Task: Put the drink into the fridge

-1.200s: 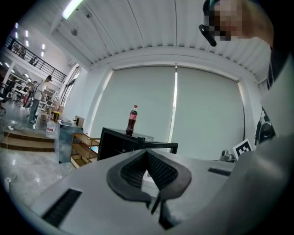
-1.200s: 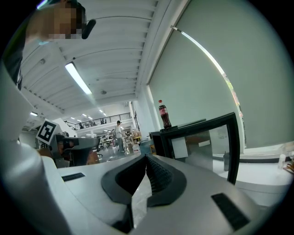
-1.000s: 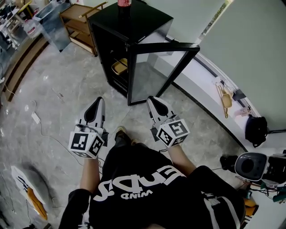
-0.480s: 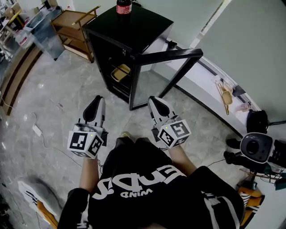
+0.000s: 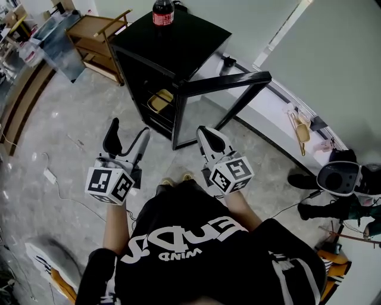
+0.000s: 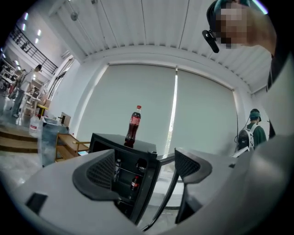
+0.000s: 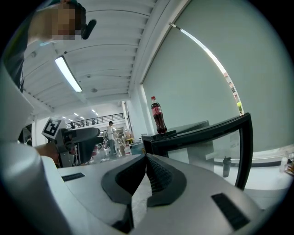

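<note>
A cola bottle [image 5: 162, 12] with a red cap stands upright on top of the black fridge [image 5: 184, 39]. It also shows in the left gripper view [image 6: 133, 125] and in the right gripper view [image 7: 158, 114]. The fridge's glass door [image 5: 229, 89] hangs wide open to the right. My left gripper [image 5: 128, 128] points at the fridge from a distance. Its jaws have just been opening and stand open with nothing between them [image 6: 144, 158]. My right gripper [image 5: 205, 132] is level beside it, shut and empty [image 7: 146, 158]. Both are well short of the bottle.
A yellowish tray [image 5: 159, 100] lies on a fridge shelf, and a small bottle [image 6: 134, 182] stands inside. A wooden rack [image 5: 98, 33] and a clear box [image 5: 56, 33] are left of the fridge. A white ledge [image 5: 280, 116] runs along the right wall. A cable [image 5: 56, 179] crosses the floor.
The left gripper's jaws have gone from shut to wide open. Both grippers have moved a little towards the fridge. The right gripper stays shut.
</note>
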Demonstrator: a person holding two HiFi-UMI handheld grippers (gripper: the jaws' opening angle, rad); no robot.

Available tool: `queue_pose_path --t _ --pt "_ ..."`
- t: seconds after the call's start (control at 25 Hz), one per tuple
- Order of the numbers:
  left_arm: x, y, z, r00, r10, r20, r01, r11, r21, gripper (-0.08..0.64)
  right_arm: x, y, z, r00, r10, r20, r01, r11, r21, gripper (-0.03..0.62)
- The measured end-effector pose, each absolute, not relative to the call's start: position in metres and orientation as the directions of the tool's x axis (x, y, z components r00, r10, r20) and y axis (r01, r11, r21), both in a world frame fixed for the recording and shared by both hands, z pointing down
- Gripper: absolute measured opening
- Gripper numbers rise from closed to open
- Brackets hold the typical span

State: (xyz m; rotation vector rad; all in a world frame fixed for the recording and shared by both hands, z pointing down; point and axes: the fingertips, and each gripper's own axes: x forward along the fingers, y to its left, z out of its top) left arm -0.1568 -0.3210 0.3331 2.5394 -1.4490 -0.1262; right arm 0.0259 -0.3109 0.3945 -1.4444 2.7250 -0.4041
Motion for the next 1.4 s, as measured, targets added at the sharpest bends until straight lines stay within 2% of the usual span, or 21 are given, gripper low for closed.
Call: queue_pose_path --t 0.76,1.4 --pt "-0.134 -0.465 0.272 0.522 -0.852 -0.028 -0.847 -0.522 0.097 0.396 0.04 -0.347 0.411 -0.594 -0.798 0.106 -0.789 0.551 -0.272 0.025" --pt "-0.088 -0.61 0.277 0.536 -0.843 0.045 -0.843 -0.537 -0.028 0.396 0.053 -0.349 0.428 -0.561 -0.815 0.145 -0.812 0.506 -0.292 0.025"
